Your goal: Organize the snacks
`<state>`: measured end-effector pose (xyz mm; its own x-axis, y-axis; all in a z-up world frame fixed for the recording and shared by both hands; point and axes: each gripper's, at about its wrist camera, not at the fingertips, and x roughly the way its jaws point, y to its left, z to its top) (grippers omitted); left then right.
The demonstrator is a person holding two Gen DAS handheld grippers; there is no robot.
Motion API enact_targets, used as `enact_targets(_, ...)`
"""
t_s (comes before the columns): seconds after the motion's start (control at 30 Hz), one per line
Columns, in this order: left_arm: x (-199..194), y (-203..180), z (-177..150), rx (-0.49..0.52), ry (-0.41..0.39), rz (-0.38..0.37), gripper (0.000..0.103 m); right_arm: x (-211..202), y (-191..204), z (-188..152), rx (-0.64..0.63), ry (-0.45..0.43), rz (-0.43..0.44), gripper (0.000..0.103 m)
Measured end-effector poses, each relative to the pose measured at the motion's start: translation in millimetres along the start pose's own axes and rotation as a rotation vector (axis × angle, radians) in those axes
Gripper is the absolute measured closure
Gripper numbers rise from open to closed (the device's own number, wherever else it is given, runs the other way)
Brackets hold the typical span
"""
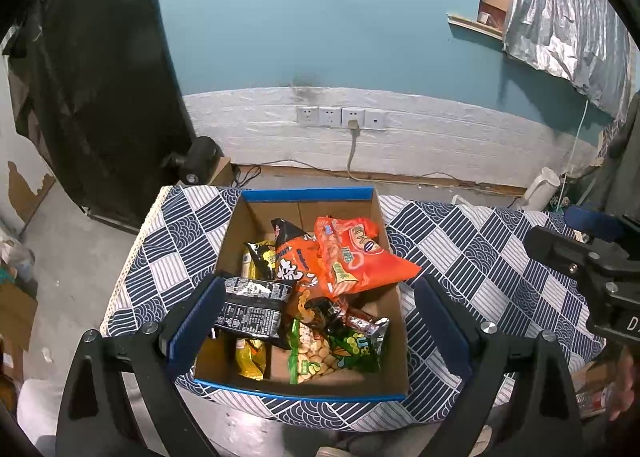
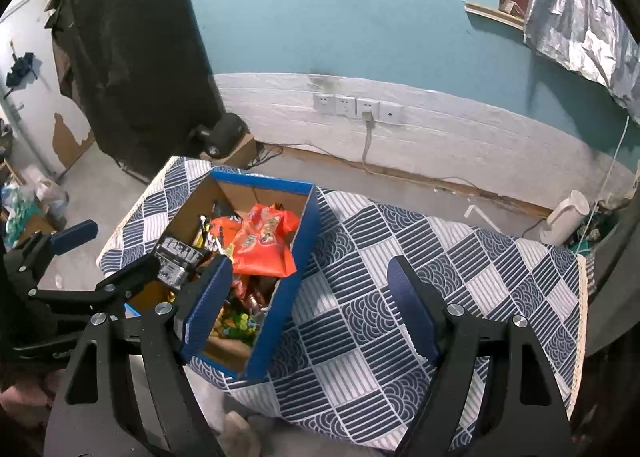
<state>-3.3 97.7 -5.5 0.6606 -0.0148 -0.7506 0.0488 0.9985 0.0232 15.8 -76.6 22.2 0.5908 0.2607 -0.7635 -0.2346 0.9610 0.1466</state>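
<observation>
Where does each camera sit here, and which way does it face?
Left wrist: on the left gripper, angled down into the snack box; its own open fingers show, with the right gripper at the right edge.
Right wrist: on the right gripper, angled down at the patterned tablecloth right of the box; its open fingers show, with the left gripper at the left edge.
Shared: box, orange bag, tablecloth, wall sockets.

Surface (image 1: pixel 472 257) lying under a navy-and-white patterned cloth (image 2: pixel 380 281), blue-edged cardboard box (image 1: pixel 316 387) sitting directly on the cloth toward its left end, snack packets (image 1: pixel 352 257) filling the box, the rest of the cloth lying bare to the right
</observation>
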Motion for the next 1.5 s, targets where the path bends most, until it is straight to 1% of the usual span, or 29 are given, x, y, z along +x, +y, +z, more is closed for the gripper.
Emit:
enact_targets(0.5, -2.1, -1.8, -0.7, 0.005, -0.003, 0.003, 0.006, -3.3, 1.2, -0.7, 0.003, -0.001, 0.001, 0.023)
enact_targets(0.6, -4.0, -3.2, -0.8, 0.021, -0.020, 0.035, 0.006, -1.6, 1.4, -1.1, 0.006, 0.006, 0.002, 0.023)
enact_targets(0.67, -5.5, -4.4, -0.5, 0.033, -0.029, 0.042, 0.006, -1.1, 1.3, -1.1, 0.007, 0.008, 0.001, 0.023)
enact_targets(0.73, -5.1, -3.0, -0.1, 0.025, -0.021, 0.026, 0.006, -1.1, 1.2, -1.2, 0.006, 0.008, 0.002, 0.023)
enact_targets(0.97, -4.8, -0.4, 0.5, 0.014, -0.013, 0.017, 0.006, -0.4, 2.2, -1.3, 0.005, 0.010, 0.002, 0.023)
enact_targets(1.5, -6.6, -0.2, 2.4, 0.010, -0.016, 0.024, 0.006, -0.3, 2.3, -1.6, 0.006, 0.011, 0.002, 0.023)
